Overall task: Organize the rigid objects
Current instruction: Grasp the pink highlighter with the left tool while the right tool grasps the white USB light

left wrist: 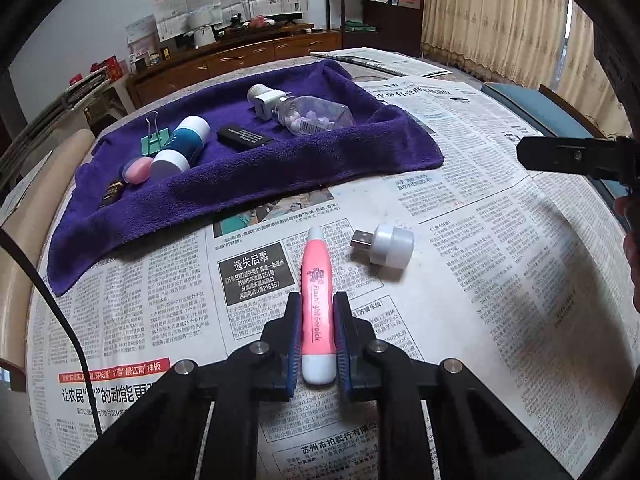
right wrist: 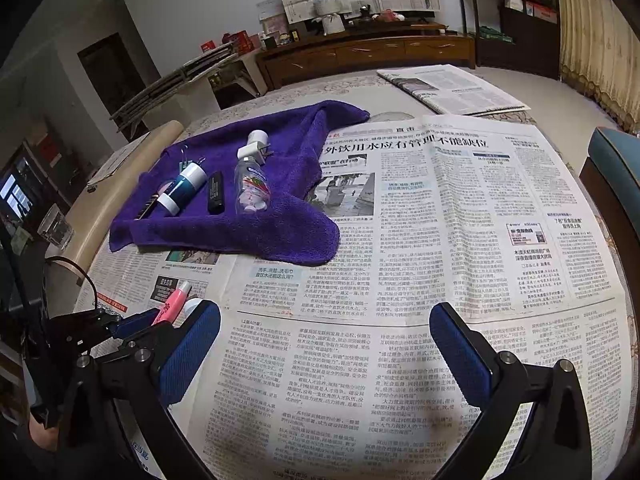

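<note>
On the left, a purple towel (left wrist: 248, 168) holds a teal bottle (left wrist: 182, 144) and a clear bottle (left wrist: 316, 114). The left gripper (left wrist: 316, 344) squeezes the pink flashlight earpick (left wrist: 317, 304) on the newspaper (left wrist: 480, 260). A white USB light (left wrist: 386, 246) lies beside it. The right gripper (right wrist: 324, 356) stands wide open, holding nothing.

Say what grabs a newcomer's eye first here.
The left hand-held gripper is clamped on a pink-and-white plastic flashlight earpick at the near edge of the newspaper. Behind it, a rumpled purple towel holds small items. The right hand-held gripper is open over bare newsprint.
</note>
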`<state>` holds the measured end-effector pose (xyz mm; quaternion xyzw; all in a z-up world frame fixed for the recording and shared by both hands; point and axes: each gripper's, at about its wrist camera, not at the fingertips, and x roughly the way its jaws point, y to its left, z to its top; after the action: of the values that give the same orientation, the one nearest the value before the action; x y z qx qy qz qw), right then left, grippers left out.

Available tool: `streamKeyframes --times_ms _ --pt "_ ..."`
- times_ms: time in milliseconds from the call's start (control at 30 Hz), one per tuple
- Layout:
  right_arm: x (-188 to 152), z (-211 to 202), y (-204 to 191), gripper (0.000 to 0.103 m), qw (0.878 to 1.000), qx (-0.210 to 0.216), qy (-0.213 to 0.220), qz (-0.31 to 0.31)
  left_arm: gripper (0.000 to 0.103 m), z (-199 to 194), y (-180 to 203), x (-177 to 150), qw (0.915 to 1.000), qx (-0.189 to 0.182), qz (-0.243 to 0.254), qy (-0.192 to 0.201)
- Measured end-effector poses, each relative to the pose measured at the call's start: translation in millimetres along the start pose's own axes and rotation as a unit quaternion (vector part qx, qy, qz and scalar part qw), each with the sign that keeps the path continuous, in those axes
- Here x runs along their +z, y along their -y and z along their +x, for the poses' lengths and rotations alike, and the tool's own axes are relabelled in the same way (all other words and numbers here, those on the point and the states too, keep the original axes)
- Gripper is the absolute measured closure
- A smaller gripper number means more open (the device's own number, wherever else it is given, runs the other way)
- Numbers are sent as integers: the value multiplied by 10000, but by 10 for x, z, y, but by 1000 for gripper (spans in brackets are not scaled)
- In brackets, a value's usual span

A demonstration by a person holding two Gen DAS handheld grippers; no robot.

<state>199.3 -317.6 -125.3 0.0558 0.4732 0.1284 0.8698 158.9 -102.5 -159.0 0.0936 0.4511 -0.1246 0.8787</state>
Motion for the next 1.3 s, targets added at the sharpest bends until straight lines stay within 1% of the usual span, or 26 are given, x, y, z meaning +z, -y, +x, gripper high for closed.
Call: streamKeyframes --times_ms 67,100,300,400,467,567,600,667,700,733,767,867,900,1033,1100,1133,1167,1200,1300 --pt "-7 46 -33 0 10000 3 -48 -68 88 -8 -61 -12 9998 -140 -140 26" --pt "-13 69 -58 0 9999 10 -80 -126 88 -2 -87 -10 9997 -154 -189 18" --pt "-85 272 -487 0 9963 101 -264 -810 88 -96 -406 -57 9991 -52 -423 -21" --pt "-124 414 -745 0 9920 289 -417 -1152 88 -132 -588 -77 9985 -30 -552 -57" --pt "-149 503 -904 1 9882 254 -495 -1427 88 -152 -711 -98 9980 -31 -627 -80" --pt "-161 589 -1045 4 9842 297 -541 -1660 88 -191 -885 -126 9970 -67 -772 -87" --pt "-161 607 -1059 7 9839 328 -552 -1668 88 -210 -931 -133 9966 -71 -824 -58" --pt "-168 645 -1077 22 9832 419 -611 -1668 88 -244 -1004 -142 9960 -52 -896 9" --pt "-173 667 -1082 26 9829 422 -651 -1671 88 -258 -1033 -147 9955 -72 -944 45" --pt "-172 680 -1085 33 9827 401 -670 -1682 88 -270 -1055 -148 9951 -104 -984 57" --pt "-176 670 -1097 38 9823 360 -610 -1733 88 -294 -1085 -150 9945 -141 -1036 107" --pt "-185 666 -1124 47 9805 316 -602 -1842 88 -350 -1126 -144 9937 -169 -1089 198" --pt "-197 662 -1132 48 9793 270 -579 -1919 88 -365 -1138 -144 9934 -187 -1110 237" --pt "-236 652 -1158 56 9739 88 -523 -2208 88 -344 -1163 -154 9931 -221 -1130 203" --pt "-233 662 -1186 60 9729 117 -498 -2257 88 -319 -1180 -164 9924 -255 -1188 178" --pt "-234 668 -1195 66 9728 125 -487 -2261 88 -304 -1193 -171 9918 -320 -1230 146" --pt "-239 666 -1206 74 9725 146 -464 -2278 88 -295 -1205 -178 9910 -376 -1279 132" --pt "-247 665 -1218 78 9719 139 -444 -2306 88 -295 -1212 -185 9908 -381 -1295 133" --pt "-252 662 -1224 79 9726 124 -443 -2280 88 -286 -1219 -183 9914 -288 -1271 139"
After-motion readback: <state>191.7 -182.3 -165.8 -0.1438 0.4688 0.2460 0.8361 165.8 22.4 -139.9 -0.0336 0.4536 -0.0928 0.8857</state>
